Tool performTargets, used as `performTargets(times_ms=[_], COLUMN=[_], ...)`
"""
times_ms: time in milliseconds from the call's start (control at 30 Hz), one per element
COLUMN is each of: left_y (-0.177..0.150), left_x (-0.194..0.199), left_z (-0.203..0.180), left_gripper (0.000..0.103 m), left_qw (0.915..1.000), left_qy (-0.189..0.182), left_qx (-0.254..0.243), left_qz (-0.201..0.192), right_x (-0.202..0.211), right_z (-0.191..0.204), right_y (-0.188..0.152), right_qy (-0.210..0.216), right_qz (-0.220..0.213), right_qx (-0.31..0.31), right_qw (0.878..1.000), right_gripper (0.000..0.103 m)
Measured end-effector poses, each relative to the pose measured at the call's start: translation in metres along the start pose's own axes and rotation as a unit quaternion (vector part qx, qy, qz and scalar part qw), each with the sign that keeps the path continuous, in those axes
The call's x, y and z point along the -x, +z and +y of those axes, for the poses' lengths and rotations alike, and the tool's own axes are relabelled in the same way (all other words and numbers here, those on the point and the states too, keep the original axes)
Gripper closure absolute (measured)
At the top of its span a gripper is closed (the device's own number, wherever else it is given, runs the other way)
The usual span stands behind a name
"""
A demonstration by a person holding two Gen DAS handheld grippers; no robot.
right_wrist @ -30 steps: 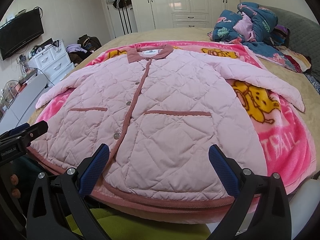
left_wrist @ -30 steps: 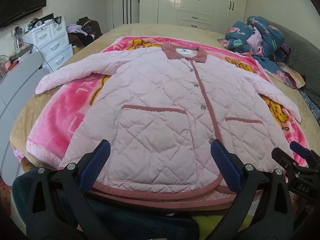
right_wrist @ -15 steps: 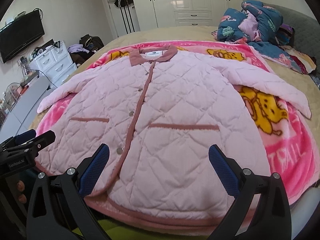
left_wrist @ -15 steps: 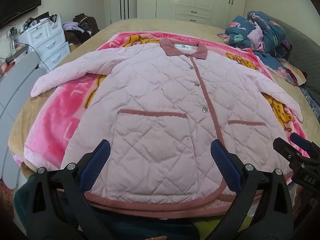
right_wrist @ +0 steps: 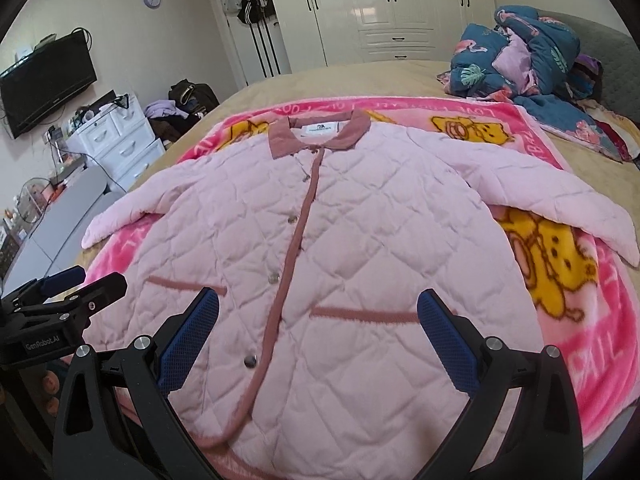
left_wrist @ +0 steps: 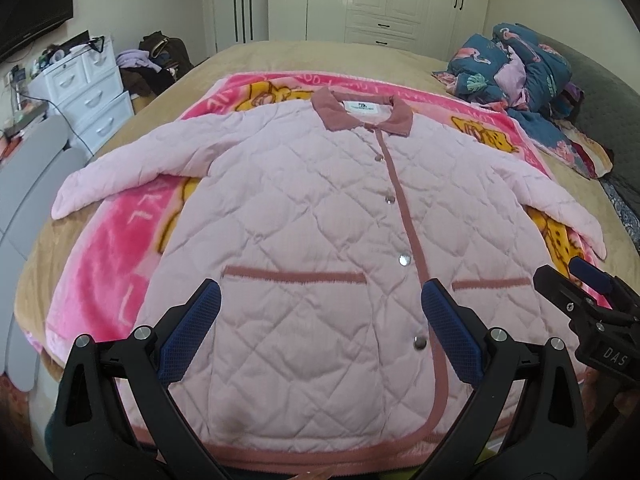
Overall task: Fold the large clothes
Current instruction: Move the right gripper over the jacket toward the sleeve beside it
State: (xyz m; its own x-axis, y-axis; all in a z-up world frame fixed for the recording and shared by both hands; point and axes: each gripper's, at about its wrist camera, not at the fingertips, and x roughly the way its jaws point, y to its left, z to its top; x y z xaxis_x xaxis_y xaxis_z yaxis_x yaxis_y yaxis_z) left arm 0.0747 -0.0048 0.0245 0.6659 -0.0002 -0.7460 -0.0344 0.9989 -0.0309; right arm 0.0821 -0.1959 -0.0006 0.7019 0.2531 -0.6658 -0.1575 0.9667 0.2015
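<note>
A pale pink quilted jacket [left_wrist: 304, 216] with a dusty-rose collar, placket and pockets lies flat and buttoned, sleeves spread, on a pink cartoon blanket [left_wrist: 108, 248]; it also shows in the right wrist view [right_wrist: 360, 240]. My left gripper [left_wrist: 320, 320] is open and empty, above the jacket's lower left front near the hem. My right gripper [right_wrist: 318, 328] is open and empty, above the lower right front. Each gripper shows at the edge of the other's view: the right one [left_wrist: 580, 296], the left one [right_wrist: 68, 292].
The blanket lies on a tan bed [left_wrist: 280, 56]. A heap of blue patterned bedding [left_wrist: 516, 64] sits at the far right. White drawers [left_wrist: 88, 92] and a clothes pile [left_wrist: 156, 60] stand left of the bed. White wardrobes [right_wrist: 400, 4] line the back wall.
Both grippers have moved forward over the jacket's hem, so the hem now sits lower in both views. Both stay open and empty. The jacket has not moved.
</note>
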Motion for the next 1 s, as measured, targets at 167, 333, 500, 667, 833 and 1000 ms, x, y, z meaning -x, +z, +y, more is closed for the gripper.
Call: performTargets(times_ms=[167, 333, 500, 667, 833, 1000], left_y=[0.017, 0.035, 0.053, 0.069, 0.086, 0.103], left_x=[-0.008, -0.018, -0.03, -0.043, -0.053, -0.062], left_z=[-0.004, -0.006, -0.008, -0.011, -0.015, -0.024], left_gripper=[0.009, 0.009, 0.009, 0.009, 0.009, 0.009], left_qw=[1.0, 1.0, 0.9999, 0.9999, 0.9999, 0.9998], left_qy=[0.004, -0.005, -0.011, -0.006, -0.002, -0.007], left_qx=[-0.004, -0.005, -0.003, -0.003, 0.0, -0.008], left_qz=[0.0, 0.005, 0.01, 0.013, 0.013, 0.014], right_x=[-0.013, -0.025, -0.037, -0.048, -0.055, -0.063], right_z=[0.0, -0.002, -0.01, -0.024, -0.039, -0.057], right_y=[0.016, 0.031, 0.049, 0.069, 0.086, 0.099], right_qy=[0.005, 0.009, 0.009, 0.0, -0.011, -0.02], right_qz=[-0.001, -0.004, -0.01, -0.017, -0.03, -0.037], right_qx=[0.003, 0.002, -0.002, -0.014, -0.024, -0.042], right_qw=[1.0, 1.0, 1.0, 1.0, 0.999, 0.998], right_gripper=[0.004, 0.004, 0.004, 0.004, 0.004, 0.004])
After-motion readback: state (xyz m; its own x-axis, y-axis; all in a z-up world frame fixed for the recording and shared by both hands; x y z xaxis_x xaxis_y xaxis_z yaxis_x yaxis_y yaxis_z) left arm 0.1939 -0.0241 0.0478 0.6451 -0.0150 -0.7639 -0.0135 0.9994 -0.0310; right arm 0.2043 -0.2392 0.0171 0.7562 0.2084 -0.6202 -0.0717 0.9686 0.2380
